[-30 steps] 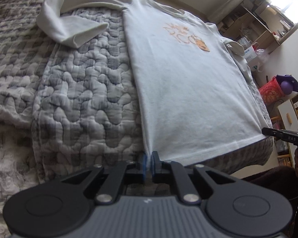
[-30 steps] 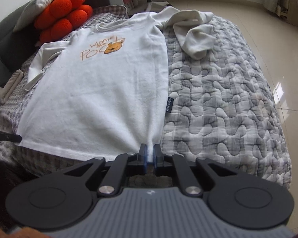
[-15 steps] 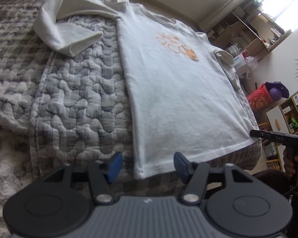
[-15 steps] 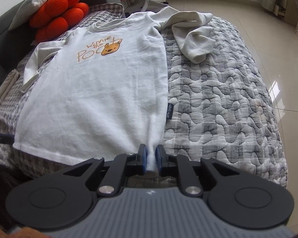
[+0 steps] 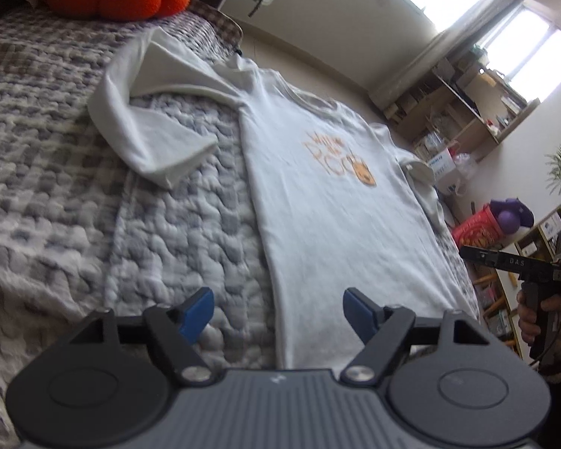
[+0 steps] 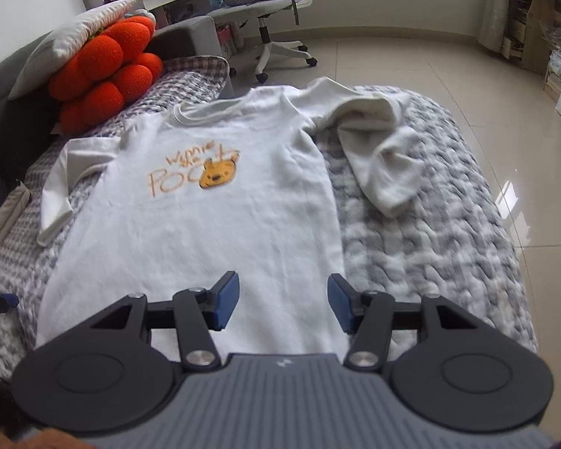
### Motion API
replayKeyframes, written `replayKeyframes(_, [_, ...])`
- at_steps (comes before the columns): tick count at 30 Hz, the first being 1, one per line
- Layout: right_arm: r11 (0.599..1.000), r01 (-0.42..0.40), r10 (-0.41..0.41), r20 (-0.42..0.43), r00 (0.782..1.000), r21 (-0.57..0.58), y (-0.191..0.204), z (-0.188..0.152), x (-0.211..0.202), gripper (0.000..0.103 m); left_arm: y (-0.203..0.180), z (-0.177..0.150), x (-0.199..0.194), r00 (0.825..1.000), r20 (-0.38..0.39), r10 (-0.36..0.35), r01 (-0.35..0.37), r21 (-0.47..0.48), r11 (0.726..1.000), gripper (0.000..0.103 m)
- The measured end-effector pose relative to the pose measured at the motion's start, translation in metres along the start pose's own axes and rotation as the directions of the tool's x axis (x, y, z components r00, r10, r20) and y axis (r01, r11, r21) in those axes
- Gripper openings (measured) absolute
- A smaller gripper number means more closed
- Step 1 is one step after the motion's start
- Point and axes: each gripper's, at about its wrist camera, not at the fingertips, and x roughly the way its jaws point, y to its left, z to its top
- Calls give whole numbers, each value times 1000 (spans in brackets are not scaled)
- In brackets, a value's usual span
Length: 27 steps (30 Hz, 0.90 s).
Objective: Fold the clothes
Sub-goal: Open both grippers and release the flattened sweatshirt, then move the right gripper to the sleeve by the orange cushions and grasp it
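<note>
A white long-sleeved shirt [image 5: 336,217] with an orange bear print lies flat, front up, on a grey quilted bed cover [image 5: 175,232]. It also shows in the right wrist view [image 6: 213,224]. My left gripper [image 5: 276,308] is open and empty above the shirt's hem corner. My right gripper [image 6: 282,301] is open and empty above the opposite hem corner. One sleeve [image 6: 381,157] lies bent on the cover; the other sleeve [image 6: 67,183] is folded at the shirt's far side. The right gripper [image 5: 505,262] shows in the left wrist view.
An orange cushion [image 6: 104,78] and a pillow [image 6: 74,37] sit at the head of the bed. An office chair [image 6: 276,18] stands beyond it. Shelves [image 5: 460,112] and a red bag [image 5: 478,228] stand past the bed's side. Tiled floor [image 6: 467,86] lies beside the bed.
Both grippers opened and let go of the shirt's hem corners, the left first, then the right. Both have lifted and moved forward over the shirt.
</note>
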Motion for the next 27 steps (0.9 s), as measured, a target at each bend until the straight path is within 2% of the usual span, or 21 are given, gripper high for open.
replayKeyframes(12, [997,-67,68,5,998,-47,52,48,50,57,26,51,12,994,82,66,-63,-35,997,79])
replayKeyframes(23, [980,-166,164,-20,986,-110,109,83,99,57,36,100,29,982,141,129,-125,-34,992,81])
replayKeyframes(27, [973,-197,195,-26,980,-121,128,96,116,57,35,130,28,969,190,160,-163,-2,987,82])
